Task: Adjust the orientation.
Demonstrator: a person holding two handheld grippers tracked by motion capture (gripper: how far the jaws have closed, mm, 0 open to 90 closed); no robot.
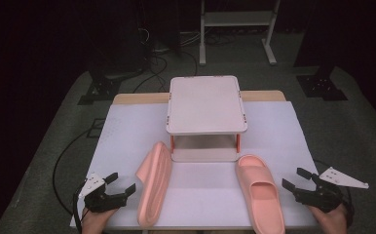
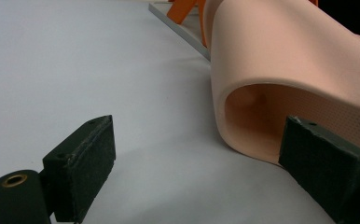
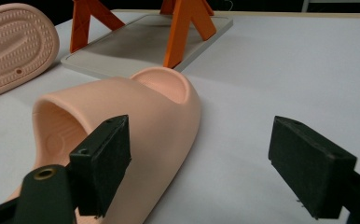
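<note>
Slippers: two, pink (image 1: 154, 183) (image 1: 260, 190); rack (image 1: 206, 105): one; left hand-held gripper (image 1: 119, 184), right hand-held gripper (image 1: 296, 179) both released.

Free room and obstacles on the table
Bare table top (image 1: 200, 187) lies open between both slippers; the two-level stand (image 1: 205, 105) blocks the middle behind.

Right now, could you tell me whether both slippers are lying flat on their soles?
No: the right slipper lies sole-down, while the left slipper is tipped on its side.
</note>
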